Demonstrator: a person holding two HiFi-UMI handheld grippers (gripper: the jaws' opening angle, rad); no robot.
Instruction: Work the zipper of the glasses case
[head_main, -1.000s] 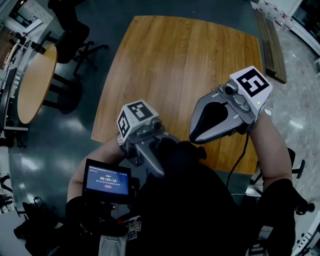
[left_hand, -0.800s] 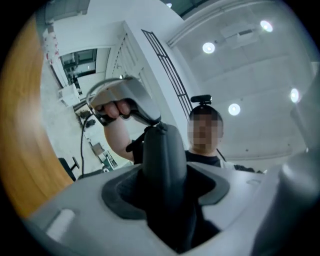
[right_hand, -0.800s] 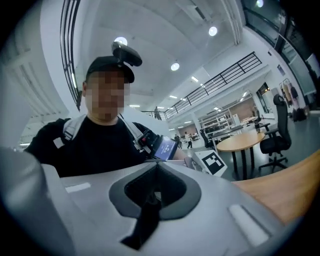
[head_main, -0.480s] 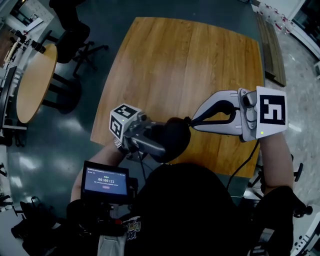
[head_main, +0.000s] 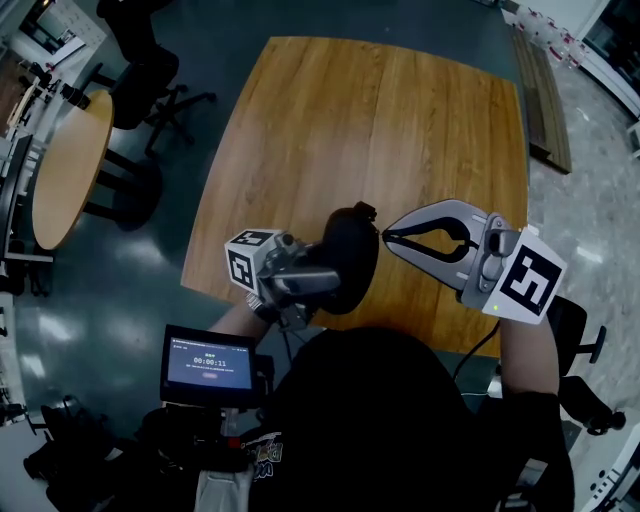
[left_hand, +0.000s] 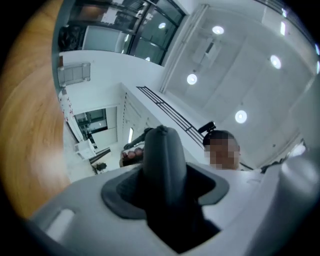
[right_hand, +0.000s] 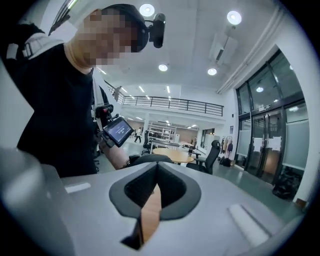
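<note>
A black glasses case (head_main: 347, 255) hangs over the near edge of the wooden table (head_main: 380, 120), with my left gripper (head_main: 305, 278) shut on its left side. In the left gripper view the case (left_hand: 162, 160) stands as a dark grey rounded shape between the pads. A small tab (head_main: 364, 211) sticks up at the case's top right. My right gripper (head_main: 385, 238) comes in from the right. Its jaws are shut and the tips sit at the case's right edge. In the right gripper view the tips (right_hand: 156, 166) meet, with the case (right_hand: 145, 159) just beyond. Whether they pinch anything is hidden.
A small screen (head_main: 212, 364) is mounted at the person's chest. A round table (head_main: 70, 165) and black office chairs (head_main: 150, 60) stand on the dark floor to the left. A wooden bench (head_main: 545, 90) lies at the upper right.
The left gripper has lifted the case up and forward over the table edge. The right gripper has swung down and turned, bringing its shut tips to the case's right side.
</note>
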